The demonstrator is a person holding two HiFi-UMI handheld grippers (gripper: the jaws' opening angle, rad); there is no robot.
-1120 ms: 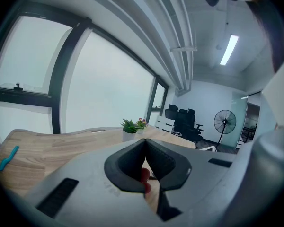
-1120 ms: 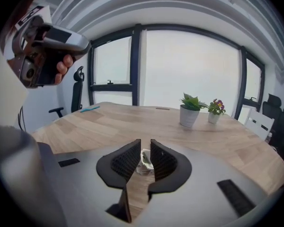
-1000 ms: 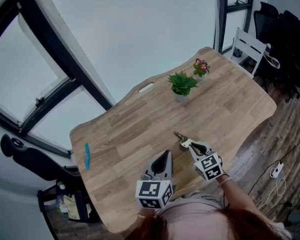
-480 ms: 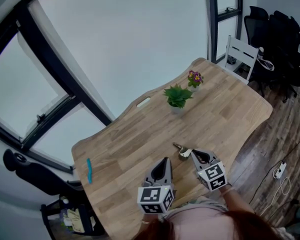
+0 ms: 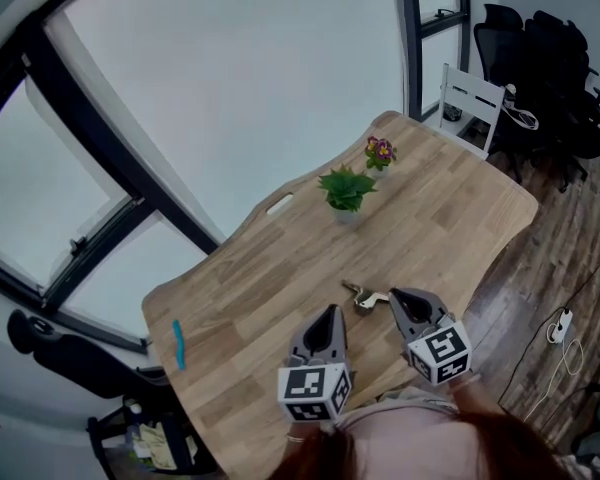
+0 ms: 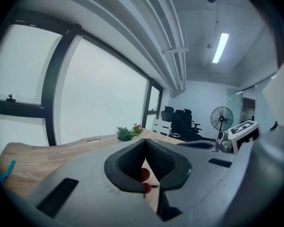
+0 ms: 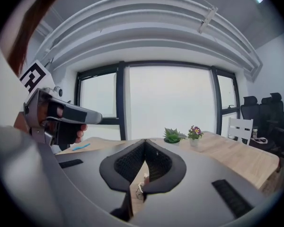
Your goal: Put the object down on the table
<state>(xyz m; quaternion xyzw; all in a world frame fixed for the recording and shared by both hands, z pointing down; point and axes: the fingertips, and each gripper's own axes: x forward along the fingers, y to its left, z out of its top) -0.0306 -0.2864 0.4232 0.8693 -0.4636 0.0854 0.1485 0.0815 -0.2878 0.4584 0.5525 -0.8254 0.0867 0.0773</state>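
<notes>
Wooden table (image 5: 260, 268), head view: what has just changed? (pupil)
Bunch of keys (image 5: 364, 296) lies flat on it just ahead of the right gripper (image 5: 395, 296), no longer between its jaws as a second ago; the putting-down looks complete. (tutor)
Left gripper view? (pupil)
Left gripper (image 6: 144, 143): jaws together, nothing held. (tutor)
Right gripper view? (pupil)
Jaws closed and empty; keys glimpsed on the wood beneath the tips. Earlier, this claw reached further forward. (tutor)
</notes>
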